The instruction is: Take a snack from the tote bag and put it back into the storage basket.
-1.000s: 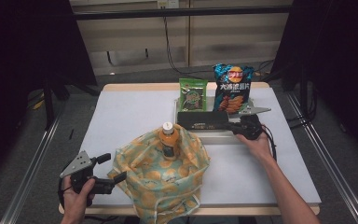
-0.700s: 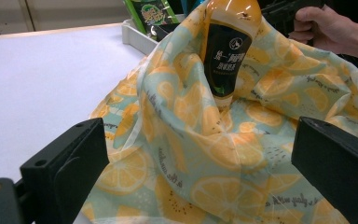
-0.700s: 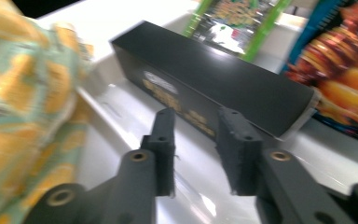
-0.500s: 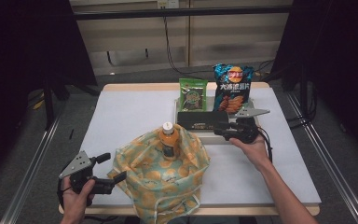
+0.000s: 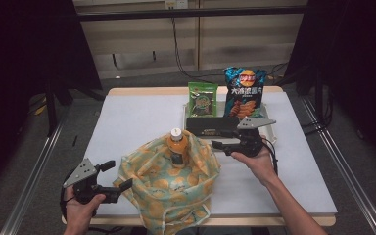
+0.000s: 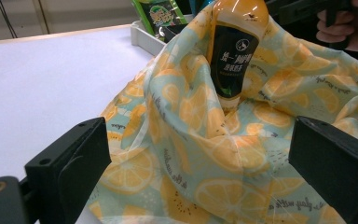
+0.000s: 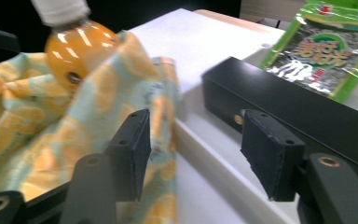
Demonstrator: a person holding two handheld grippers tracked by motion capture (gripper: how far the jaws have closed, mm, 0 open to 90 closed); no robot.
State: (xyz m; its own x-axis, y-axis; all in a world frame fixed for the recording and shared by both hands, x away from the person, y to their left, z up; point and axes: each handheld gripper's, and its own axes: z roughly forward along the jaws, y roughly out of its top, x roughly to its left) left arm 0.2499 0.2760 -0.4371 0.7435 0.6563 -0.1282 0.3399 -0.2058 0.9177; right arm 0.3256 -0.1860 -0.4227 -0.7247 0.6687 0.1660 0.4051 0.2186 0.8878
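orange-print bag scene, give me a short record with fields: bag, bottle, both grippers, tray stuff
bag: orange-print cloth bag on the white table, mouth open
bottle: orange drink bottle upright inside the bag, cap sticking out
left gripper: left gripper open at the bag's left edge
right gripper: right gripper jaws just been opening, nothing between them, beside the bag
tray: white tray with black box, green seaweed pack, blue chip bag

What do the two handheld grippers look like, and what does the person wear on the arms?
Both the left gripper and the right gripper are black, with two blocky flat jaws and a grey three-cornered plate on top. A black cable trails from the right one. The forearms are bare, with no sleeves in view.
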